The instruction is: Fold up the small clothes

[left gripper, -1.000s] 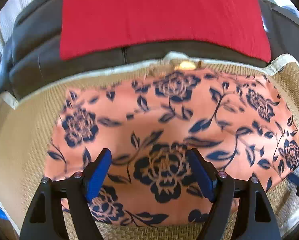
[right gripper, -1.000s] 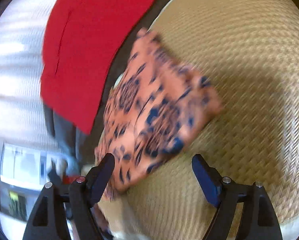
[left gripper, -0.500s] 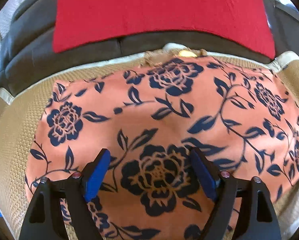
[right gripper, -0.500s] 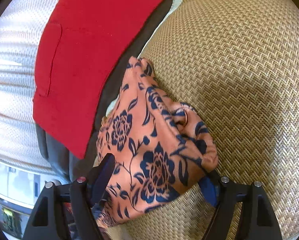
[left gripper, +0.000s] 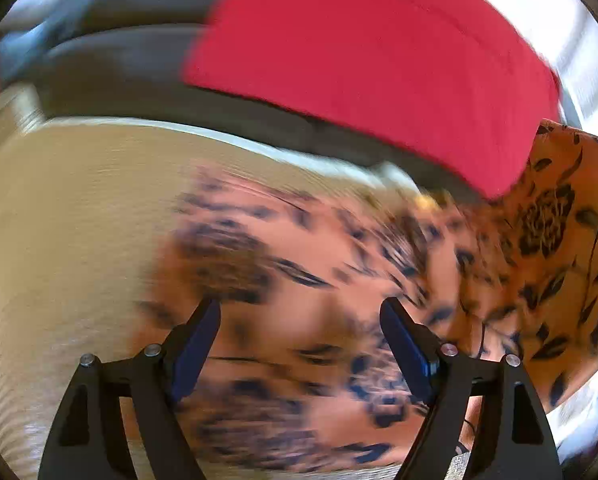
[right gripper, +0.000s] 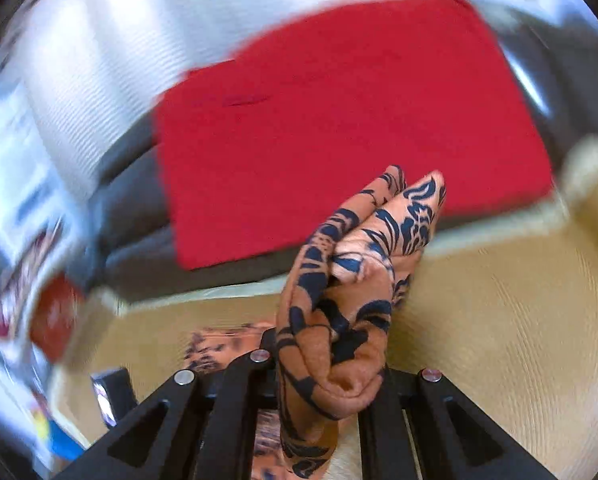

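Now the right tongs (right gripper: 331, 364) pinch the bunched floral garment (right gripper: 339, 300), having just closed.

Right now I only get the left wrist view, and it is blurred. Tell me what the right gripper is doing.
Observer: The right gripper is shut on the floral garment.
Operator: Describe how much cloth it has.
Observer: A thick bunch of several layers, sticking up past the gripper in front of the red cloth.
Operator: Report what is beside it.
Observer: Bare woven mat on the right of the held bunch in the right wrist view.
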Action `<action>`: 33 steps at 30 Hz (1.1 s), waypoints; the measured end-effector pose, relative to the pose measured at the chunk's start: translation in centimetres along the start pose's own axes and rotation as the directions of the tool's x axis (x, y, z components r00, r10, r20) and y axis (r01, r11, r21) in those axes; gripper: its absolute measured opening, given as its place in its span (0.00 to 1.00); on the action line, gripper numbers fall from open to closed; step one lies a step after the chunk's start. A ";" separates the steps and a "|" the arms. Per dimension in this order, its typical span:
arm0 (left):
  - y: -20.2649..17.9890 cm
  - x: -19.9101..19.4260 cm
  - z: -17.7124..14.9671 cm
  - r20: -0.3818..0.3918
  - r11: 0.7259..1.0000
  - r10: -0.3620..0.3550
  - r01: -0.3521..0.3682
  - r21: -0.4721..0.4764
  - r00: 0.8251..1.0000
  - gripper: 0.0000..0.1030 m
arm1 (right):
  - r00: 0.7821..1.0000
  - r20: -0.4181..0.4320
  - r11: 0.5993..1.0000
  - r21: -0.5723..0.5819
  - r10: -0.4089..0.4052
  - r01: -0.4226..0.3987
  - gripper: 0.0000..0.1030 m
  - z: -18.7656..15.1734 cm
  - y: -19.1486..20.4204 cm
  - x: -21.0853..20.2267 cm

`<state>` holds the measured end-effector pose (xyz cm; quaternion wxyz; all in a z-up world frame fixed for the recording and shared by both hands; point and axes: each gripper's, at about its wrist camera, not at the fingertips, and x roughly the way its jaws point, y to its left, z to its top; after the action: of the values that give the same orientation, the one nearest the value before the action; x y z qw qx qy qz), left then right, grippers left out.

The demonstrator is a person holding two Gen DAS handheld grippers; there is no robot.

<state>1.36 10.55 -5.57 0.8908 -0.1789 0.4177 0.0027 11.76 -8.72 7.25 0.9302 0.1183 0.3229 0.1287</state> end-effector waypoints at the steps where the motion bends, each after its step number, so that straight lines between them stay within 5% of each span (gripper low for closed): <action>1: 1.9 -0.9 0.2 0.015 0.999 0.003 -0.002 -0.037 1.000 0.80 | 1.000 -0.001 0.998 -0.058 0.014 -0.014 0.09 -0.1 2.4 0.5; 7: 12.4 -4.5 -0.1 0.039 0.972 0.014 -0.004 -0.235 0.999 0.80 | 0.979 -0.199 0.950 -0.297 0.036 -0.095 0.11 -7.5 14.5 9.9; 8: 13.1 -4.6 -0.2 0.040 0.968 0.001 0.009 -0.251 0.999 0.80 | 0.964 -0.265 0.947 -0.299 0.034 -0.116 0.12 -9.4 15.2 12.5; 11: 14.2 -4.6 -0.2 0.024 0.959 -0.050 0.055 -0.279 0.998 0.80 | 0.870 -0.493 0.943 -0.282 0.017 -0.179 0.12 -15.7 15.4 19.6; 18: 11.7 -2.2 3.2 -0.004 0.948 -0.231 0.224 -0.224 0.973 0.80 | 0.889 -0.449 0.953 -0.225 0.085 -0.204 0.13 -14.6 14.4 19.3; 20: 10.8 -0.6 4.3 -0.048 0.955 -0.230 0.216 -0.204 0.972 0.80 | 0.888 -0.448 0.945 -0.234 0.102 -0.227 0.15 -14.8 14.6 19.5; 23: 9.6 3.3 5.9 -0.143 0.979 -0.166 0.145 -0.145 0.976 0.79 | 0.871 -0.474 0.936 -0.232 0.130 -0.265 0.40 -16.2 14.5 19.3; 25: 9.2 5.0 6.0 -0.201 0.986 -0.151 0.134 -0.097 0.968 0.65 | 0.863 -0.478 0.935 -0.206 0.163 -0.290 0.50 -16.9 13.5 18.4; 26: 9.1 5.6 6.0 -0.227 0.991 -0.127 0.114 -0.071 0.966 0.41 | 0.857 -0.479 0.933 -0.184 0.191 -0.311 0.59 -17.2 12.8 17.9; 27: 9.0 6.0 5.9 -0.252 0.994 -0.106 0.097 -0.048 0.962 0.36 | 0.849 -0.476 0.930 -0.153 0.228 -0.335 0.64 -17.3 11.8 17.1; 31: 9.1 6.2 5.9 -0.236 0.994 -0.111 0.107 -0.031 0.965 0.31 | 0.867 -0.401 0.933 -0.074 0.295 -0.352 0.66 -16.4 7.7 13.8; 33: 9.6 6.4 5.7 -0.249 0.998 -0.061 0.064 0.004 0.966 0.28 | 0.889 -0.333 0.941 -0.018 0.313 -0.338 0.75 -15.4 4.9 12.5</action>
<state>8.33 20.43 -10.01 0.8320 -0.1855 0.5204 -0.0507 10.69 1.95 -10.10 0.8329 0.1127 0.4425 0.3126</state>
